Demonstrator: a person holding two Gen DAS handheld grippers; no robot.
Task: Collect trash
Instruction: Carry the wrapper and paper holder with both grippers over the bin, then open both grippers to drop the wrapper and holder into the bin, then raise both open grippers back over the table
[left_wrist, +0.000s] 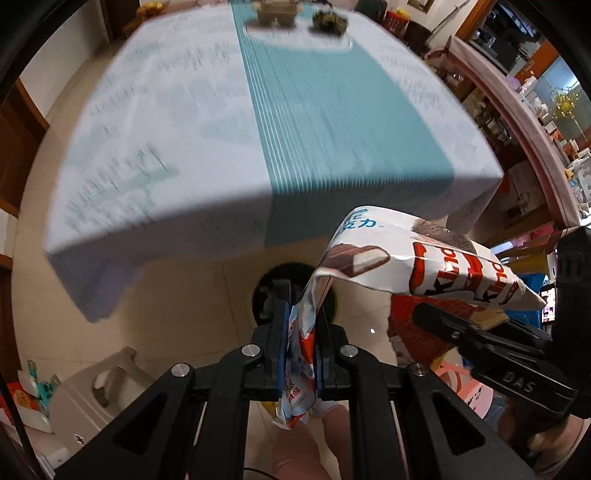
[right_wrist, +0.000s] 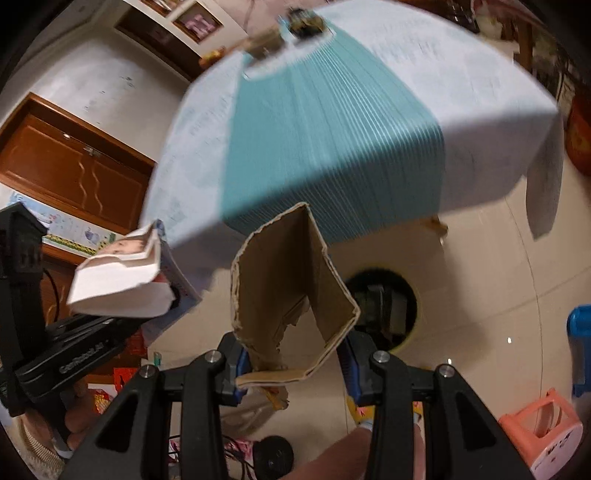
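Observation:
My left gripper (left_wrist: 302, 306) is shut on a white and red snack wrapper (left_wrist: 406, 254), which sticks up and right from the jaws; the wrapper also shows in the right wrist view (right_wrist: 122, 277). My right gripper (right_wrist: 295, 332) is shut on a torn piece of brown cardboard (right_wrist: 291, 280), held upright. Both are held in the air above the tiled floor, just off the near edge of the table. A round black bin (left_wrist: 291, 291) stands on the floor below, also seen in the right wrist view (right_wrist: 384, 306), partly hidden by the trash. The right gripper also shows in the left wrist view, low right.
A table with a white and teal cloth (left_wrist: 258, 140) fills the far half of both views, with small decorations (left_wrist: 328, 18) at its far end. A grey plastic stool (left_wrist: 110, 376) stands at left, a pink stool (right_wrist: 543, 424) at right, shelves (left_wrist: 535, 110) along the right wall.

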